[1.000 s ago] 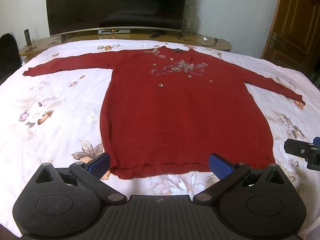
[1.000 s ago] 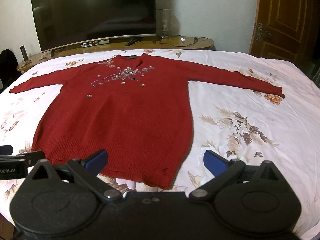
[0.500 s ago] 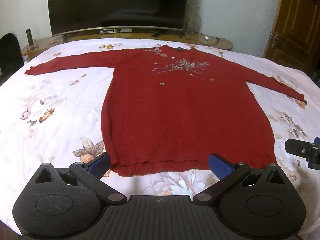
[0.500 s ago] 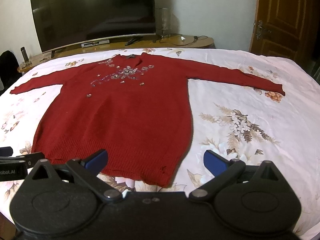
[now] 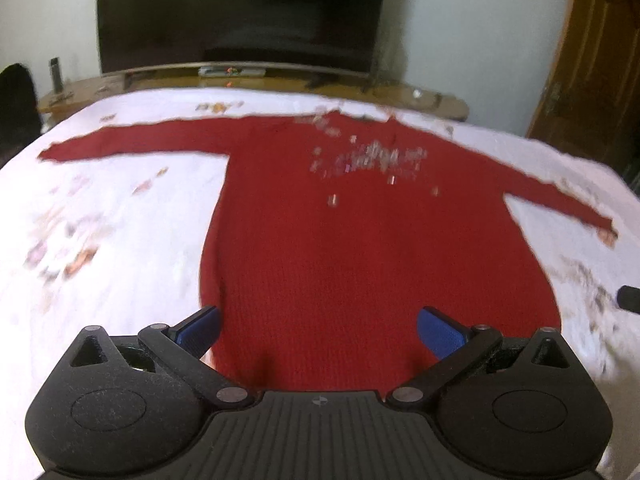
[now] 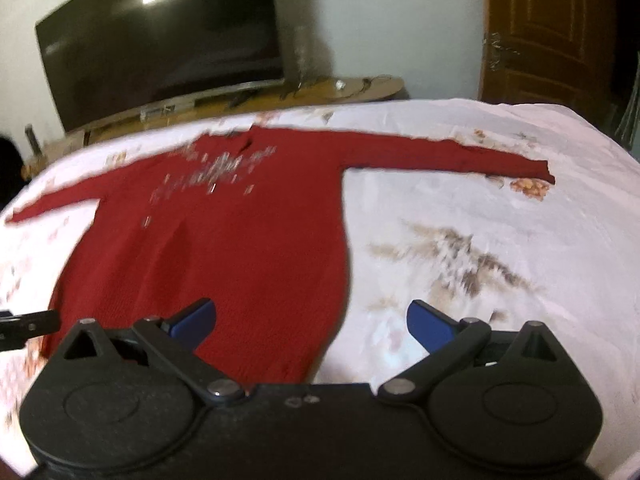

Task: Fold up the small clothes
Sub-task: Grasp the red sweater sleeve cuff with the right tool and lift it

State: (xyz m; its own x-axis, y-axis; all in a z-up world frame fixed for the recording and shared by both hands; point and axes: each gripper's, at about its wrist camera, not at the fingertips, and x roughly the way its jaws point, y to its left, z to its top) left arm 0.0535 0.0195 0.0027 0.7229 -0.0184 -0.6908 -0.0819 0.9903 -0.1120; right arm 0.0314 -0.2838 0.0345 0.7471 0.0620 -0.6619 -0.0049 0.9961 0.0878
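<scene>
A red knit sweater [image 5: 360,248] with silver beadwork on the chest lies flat on the bed, sleeves spread out to both sides. It also shows in the right wrist view [image 6: 240,248]. My left gripper [image 5: 318,330] is open and empty, its blue pads over the sweater's bottom hem. My right gripper [image 6: 312,322] is open and empty over the hem's right corner. Both views are blurred by motion. The hem itself is hidden behind the gripper bodies.
The bed has a white floral sheet [image 6: 480,240]. A large dark television [image 5: 240,16] stands on a low wooden stand [image 5: 400,96] beyond the bed. A brown door [image 6: 552,32] is at the right. The other gripper's tip shows at the frame edge [image 5: 630,298].
Both grippers have moved forward and down toward the sweater's hem, which now passes under them. The jaws stay open. The sweater has not moved.
</scene>
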